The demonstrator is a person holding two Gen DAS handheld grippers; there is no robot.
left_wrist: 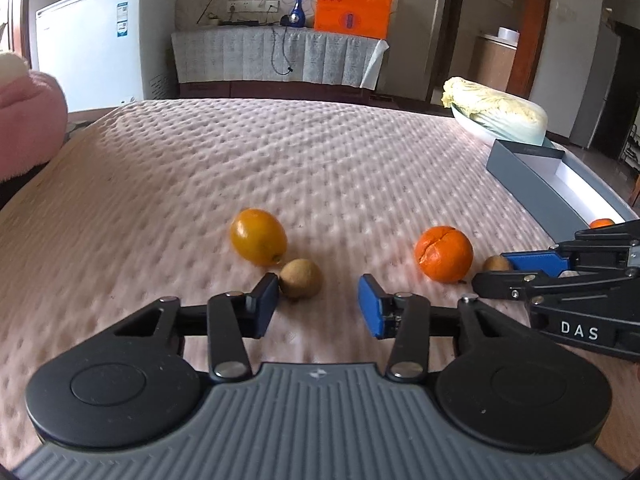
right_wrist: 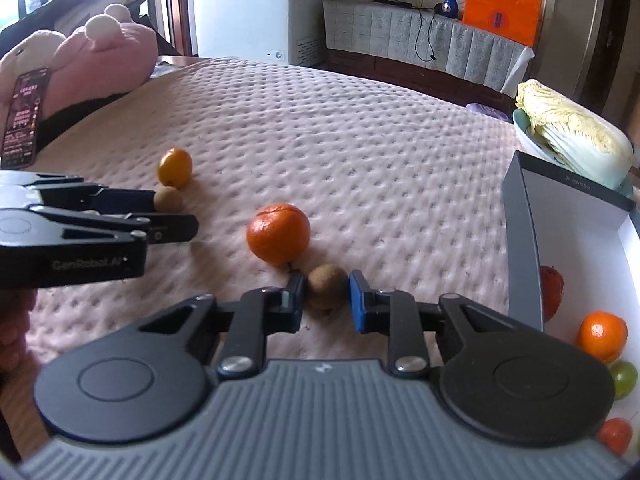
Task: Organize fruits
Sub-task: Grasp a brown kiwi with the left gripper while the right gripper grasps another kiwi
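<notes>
On the pink quilted bedspread (left_wrist: 280,152), my left gripper (left_wrist: 318,302) stands open. A small brown fruit (left_wrist: 300,279) lies against its left pad, well clear of the right one. A yellow-orange fruit (left_wrist: 258,236) sits just behind it, and an orange tangerine (left_wrist: 444,254) lies to the right. My right gripper (right_wrist: 326,300) is shut on a second small brown fruit (right_wrist: 326,286), with both pads pressing its sides. That tangerine (right_wrist: 278,234) lies just beyond this gripper. In the right wrist view, my left gripper (right_wrist: 176,213) reaches in from the left.
A grey box (right_wrist: 524,240) with a white inside stands open at the right. It holds an orange fruit (right_wrist: 602,334), a red one (right_wrist: 552,292) and a green one (right_wrist: 624,378). A cabbage (right_wrist: 572,140) lies in a bowl behind it. Pink plush toys (right_wrist: 104,52) lie at the far left.
</notes>
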